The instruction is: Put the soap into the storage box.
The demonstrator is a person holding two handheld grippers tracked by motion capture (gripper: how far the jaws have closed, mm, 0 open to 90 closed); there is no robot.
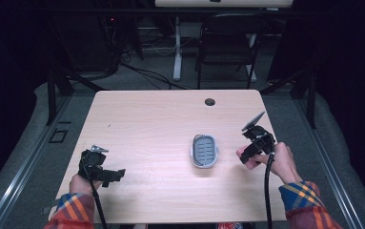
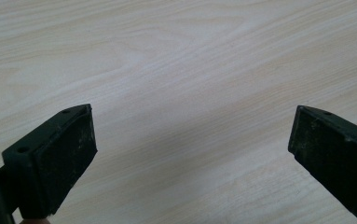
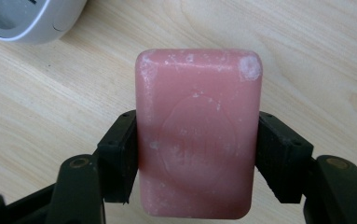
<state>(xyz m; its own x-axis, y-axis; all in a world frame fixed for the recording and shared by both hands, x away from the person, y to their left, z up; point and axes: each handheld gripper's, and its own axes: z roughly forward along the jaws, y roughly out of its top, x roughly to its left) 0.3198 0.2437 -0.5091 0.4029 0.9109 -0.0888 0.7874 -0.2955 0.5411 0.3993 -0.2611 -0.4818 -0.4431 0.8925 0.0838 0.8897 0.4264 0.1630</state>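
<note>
Desk (image 1: 147, 124): light wood-grain top across the middle of the high view, round cable hole (image 1: 210, 101) near its far edge. A dark folding chair (image 1: 228, 45) stands on the floor beyond it, at the top of the frame.

Soap dish (image 1: 204, 150): grey, oval, ribbed inside, right of centre on the desk. One corner of it also appears at the upper left of the right gripper view (image 3: 31, 21).

Left hand-held gripper (image 1: 115, 174): lower left of the high view, low over the desk. Jaws stand wide apart in the left gripper view (image 2: 192, 149), with bare wood between them.

Right hand-held gripper (image 1: 248, 153): right of the dish, near it but apart. Jaws are closed against the two long sides of a pink soap bar (image 3: 197, 135), pads touching it on both flanks. The bar has whitish scuffs at its top corners and a faint oval stamp on its face; it shows pink in the high view (image 1: 247, 156).

Sleeves: orange-and-blue plaid, bottom corners of the high view.
</note>
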